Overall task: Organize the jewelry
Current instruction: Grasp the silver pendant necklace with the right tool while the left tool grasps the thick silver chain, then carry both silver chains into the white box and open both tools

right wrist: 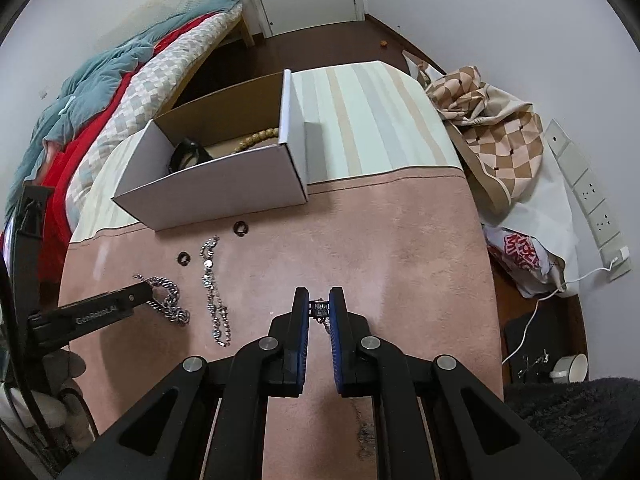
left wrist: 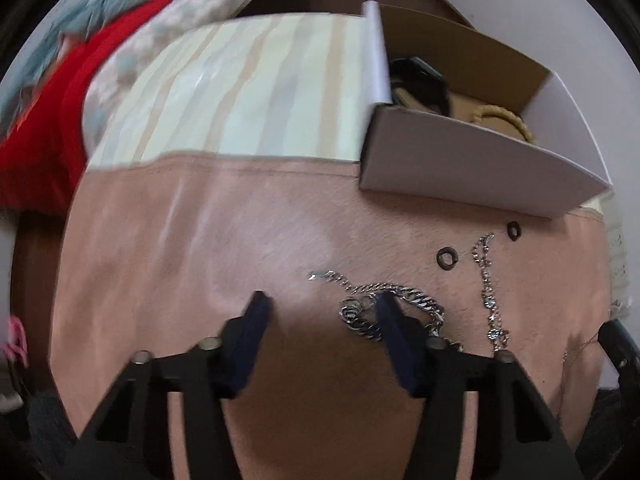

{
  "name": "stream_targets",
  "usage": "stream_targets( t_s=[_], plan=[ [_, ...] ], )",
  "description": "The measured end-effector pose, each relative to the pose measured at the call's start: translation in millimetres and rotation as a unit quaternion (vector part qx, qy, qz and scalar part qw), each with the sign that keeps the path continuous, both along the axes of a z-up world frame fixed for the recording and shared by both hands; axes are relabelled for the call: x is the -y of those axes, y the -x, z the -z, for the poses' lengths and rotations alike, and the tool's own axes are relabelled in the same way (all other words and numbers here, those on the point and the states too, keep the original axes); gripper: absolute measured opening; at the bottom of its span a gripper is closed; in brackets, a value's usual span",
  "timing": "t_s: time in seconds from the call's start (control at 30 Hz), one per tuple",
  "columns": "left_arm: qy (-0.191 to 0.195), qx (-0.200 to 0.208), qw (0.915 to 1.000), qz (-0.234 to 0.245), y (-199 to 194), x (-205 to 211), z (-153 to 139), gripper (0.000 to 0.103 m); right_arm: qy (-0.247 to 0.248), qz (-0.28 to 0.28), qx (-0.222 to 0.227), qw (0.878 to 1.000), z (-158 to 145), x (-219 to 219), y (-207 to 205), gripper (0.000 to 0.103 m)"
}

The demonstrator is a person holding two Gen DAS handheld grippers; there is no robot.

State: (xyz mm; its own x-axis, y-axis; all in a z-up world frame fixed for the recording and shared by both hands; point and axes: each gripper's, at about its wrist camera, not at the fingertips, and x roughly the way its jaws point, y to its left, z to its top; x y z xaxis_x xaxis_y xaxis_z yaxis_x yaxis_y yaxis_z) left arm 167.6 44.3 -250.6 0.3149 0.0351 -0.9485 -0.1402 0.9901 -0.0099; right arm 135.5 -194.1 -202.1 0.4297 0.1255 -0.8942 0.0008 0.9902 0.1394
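Observation:
A thick silver chain point(left wrist: 416, 300) lies on the pink cloth point(left wrist: 240, 240); it also shows in the right wrist view point(right wrist: 170, 300). My left gripper point(left wrist: 322, 304) is open just above the cloth, its right finger over the chain. A thin crystal bracelet point(left wrist: 488, 288) lies to the right, also seen in the right wrist view point(right wrist: 214, 292). Two dark rings point(left wrist: 445, 258) point(left wrist: 513, 230) lie near the white box point(left wrist: 460, 160). My right gripper point(right wrist: 319, 306) is shut on a small pendant necklace point(right wrist: 320, 307), its fine chain hanging down between the fingers.
The open white box point(right wrist: 224, 188) holds a beaded bracelet point(right wrist: 256, 138) and a dark band point(right wrist: 186, 154). A striped cloth point(right wrist: 368, 120) covers the far table. Bedding point(right wrist: 100, 92) lies to the left, patterned fabric point(right wrist: 492, 132) and a power strip point(right wrist: 584, 196) to the right.

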Motion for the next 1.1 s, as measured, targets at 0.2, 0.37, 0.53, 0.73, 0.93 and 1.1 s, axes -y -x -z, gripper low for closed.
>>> stream_targets(
  t_s=[0.2,0.37,0.53,0.73,0.93,1.1],
  plan=[
    [0.037,0.003,0.999,0.024,4,8,-3,0.005,-0.004,0.007,-0.005,1.0,1,9,2,0.01],
    [0.075,0.016,0.9969,0.013,19,-5,-19,0.005,-0.022,0.004,0.009,1.0,-14,11,5,0.01],
    [0.098,0.036,0.9944,0.013,32,-17,-45,0.005,-0.048,-0.002,0.024,0.999,-36,12,7,0.01],
    [0.109,0.066,0.9914,0.03,32,-17,-88,0.005,-0.081,-0.015,0.029,0.996,-58,8,1,0.01],
    [0.125,0.11,0.9848,0.05,14,-13,-140,0.005,-0.103,-0.047,0.057,0.992,-106,-4,-20,0.01],
    [0.125,0.142,0.9798,0.065,-17,-9,-177,0.005,-0.108,-0.076,0.101,0.986,-163,-18,-50,0.01]
  ],
)
